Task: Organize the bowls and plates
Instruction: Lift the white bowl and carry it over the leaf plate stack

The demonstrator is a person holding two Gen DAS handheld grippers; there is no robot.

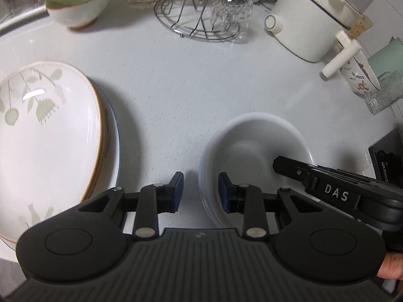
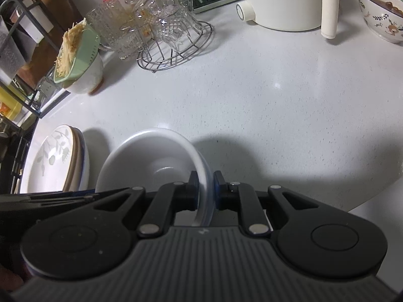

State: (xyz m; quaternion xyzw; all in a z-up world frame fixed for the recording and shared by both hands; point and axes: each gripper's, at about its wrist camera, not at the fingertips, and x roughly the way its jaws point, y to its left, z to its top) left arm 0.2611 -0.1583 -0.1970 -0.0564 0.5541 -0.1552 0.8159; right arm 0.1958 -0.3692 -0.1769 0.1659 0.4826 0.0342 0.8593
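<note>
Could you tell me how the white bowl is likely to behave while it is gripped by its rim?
The white bowl looks glazed and smooth, so it may slip between the pads of the right gripper, which is shut on one thin stretch of rim. It looks stiff and ceramic, so probably breakable. Held at one edge, it may tilt; the left gripper straddles the opposite rim.

Each gripper had a matte black body with a ribbed grey plate in the lower middle of the frame. The left gripper (image 1: 200, 191) had dark blue pads (image 1: 177, 191), silver round pins and round side discs. The right gripper (image 2: 204, 191) looked the same, and white letters "DAS" marked its arm at the right of the left view.
</note>
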